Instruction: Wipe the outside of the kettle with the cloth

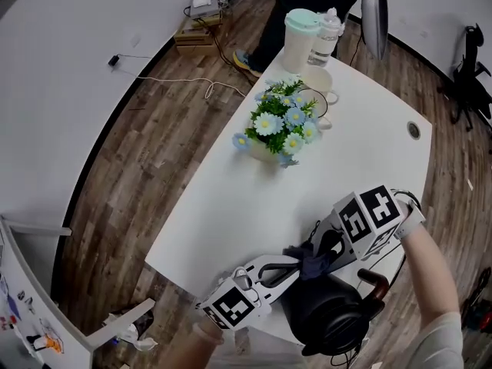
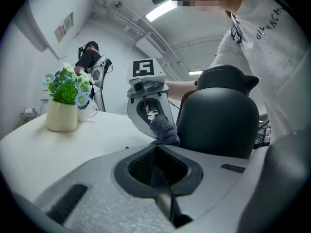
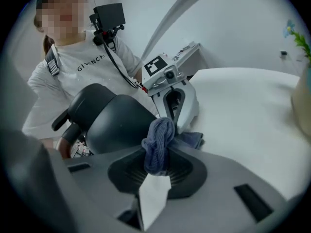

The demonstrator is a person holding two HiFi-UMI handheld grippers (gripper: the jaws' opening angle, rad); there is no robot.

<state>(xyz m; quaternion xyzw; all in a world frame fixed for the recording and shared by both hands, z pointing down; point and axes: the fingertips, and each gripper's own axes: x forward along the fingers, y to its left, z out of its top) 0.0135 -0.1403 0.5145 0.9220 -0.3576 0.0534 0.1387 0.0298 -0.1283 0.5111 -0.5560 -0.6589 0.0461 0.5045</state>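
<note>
Both grippers sit close together at the near edge of the white table (image 1: 231, 206), right by the person's body. The right gripper (image 3: 155, 176) has its jaws clamped on a bunched fold of the dark blue cloth (image 3: 158, 142), with a loose tail of it trailing onto the tabletop. The left gripper (image 2: 156, 169) has its jaws drawn together with nothing between them; it rests low on the table just beside the cloth and does not grip the kettle. In the left gripper view the held wad of cloth appears to touch the lower flank of the black kettle (image 2: 219, 118), on the side that faces the table. The kettle stands upright at the table's near edge, lid on, its handle turned toward the person. Judging by this, the wipe is under way at most on that one side: the cloth is in hand and at the wall, but the matt black surface shows no streak or sheen to mark what has been covered. The far side, the handle, the spout and the lid area all look left to do, and the kettle may need steadying or turning by the free left gripper. Farther off stand a vase of blue and white flowers (image 1: 280, 125) and some cups, well apart from the work.
</note>
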